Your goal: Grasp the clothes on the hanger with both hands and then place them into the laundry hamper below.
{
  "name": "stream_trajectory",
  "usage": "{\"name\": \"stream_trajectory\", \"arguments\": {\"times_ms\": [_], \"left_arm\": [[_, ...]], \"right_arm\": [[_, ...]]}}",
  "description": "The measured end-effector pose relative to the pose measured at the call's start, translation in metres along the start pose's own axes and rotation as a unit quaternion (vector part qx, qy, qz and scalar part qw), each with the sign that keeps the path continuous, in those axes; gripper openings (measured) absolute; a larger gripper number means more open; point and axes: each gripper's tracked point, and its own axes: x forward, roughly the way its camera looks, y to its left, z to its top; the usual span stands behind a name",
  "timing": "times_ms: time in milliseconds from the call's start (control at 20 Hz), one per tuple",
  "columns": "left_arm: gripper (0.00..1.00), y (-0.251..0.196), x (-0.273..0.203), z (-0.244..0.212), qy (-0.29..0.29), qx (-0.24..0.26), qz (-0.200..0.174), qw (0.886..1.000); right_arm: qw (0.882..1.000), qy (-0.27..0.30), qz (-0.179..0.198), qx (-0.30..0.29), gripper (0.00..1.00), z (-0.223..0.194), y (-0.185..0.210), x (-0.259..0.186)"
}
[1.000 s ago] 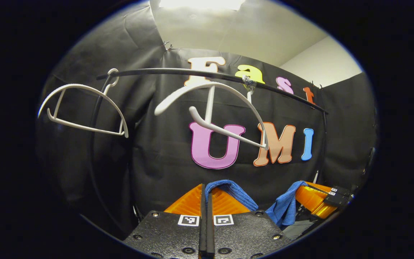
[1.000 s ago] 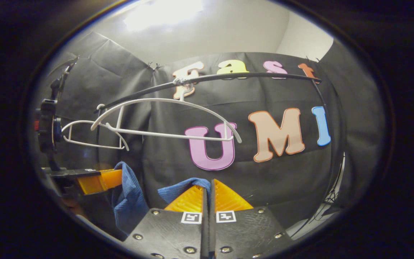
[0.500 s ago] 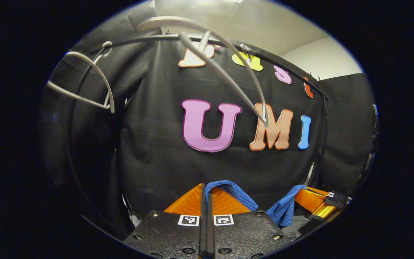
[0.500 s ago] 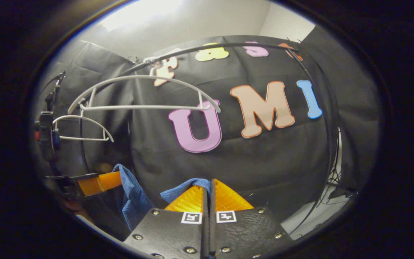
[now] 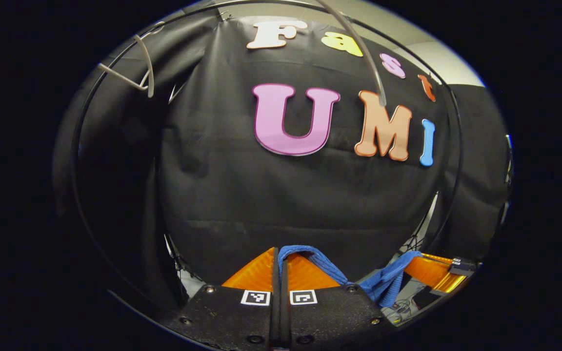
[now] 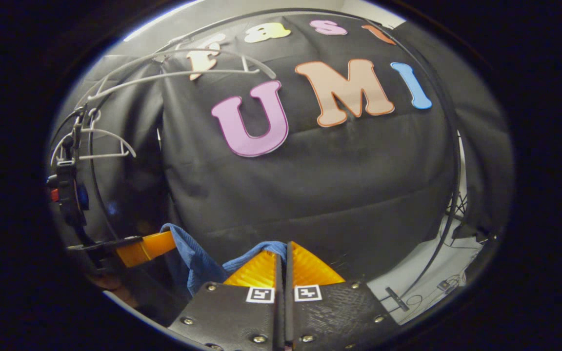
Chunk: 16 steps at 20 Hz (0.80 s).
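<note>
Both lowered since a second ago: hangers [image 6: 183, 68] and rail [image 5: 115, 63] now ride near the top of each view, bare of cloth. Left hand-held gripper [image 5: 280, 258] clenched on the blue garment [image 5: 320, 261]; right hand-held gripper [image 6: 283, 253] likewise clamped on its blue fold, cloth slung between the two. Garment evidently off the hanger and travelling down. Hamper not yet seen; likely below. Next call: keep both grips matched, descend further, then release over the hamper.
</note>
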Motion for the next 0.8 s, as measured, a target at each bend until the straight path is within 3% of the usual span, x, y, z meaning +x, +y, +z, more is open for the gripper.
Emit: {"name": "stream_trajectory", "arguments": {"times_ms": [400,600,800], "left_arm": [[0.01,0.016,0.018,-0.071,0.069,0.008,0.008,0.998],[0.01,0.029,0.023,-0.115,0.106,0.040,0.036,0.993],[0.04,0.029,0.025,-0.134,0.133,0.049,0.028,0.989]], "right_arm": [[0.997,0.068,-0.026,0.015,0.01,-0.077,-0.015,0.029],[0.993,0.102,-0.060,-0.008,0.01,-0.114,-0.032,0.035],[0.990,0.113,-0.078,-0.012,0.01,-0.125,-0.039,0.033]]}}
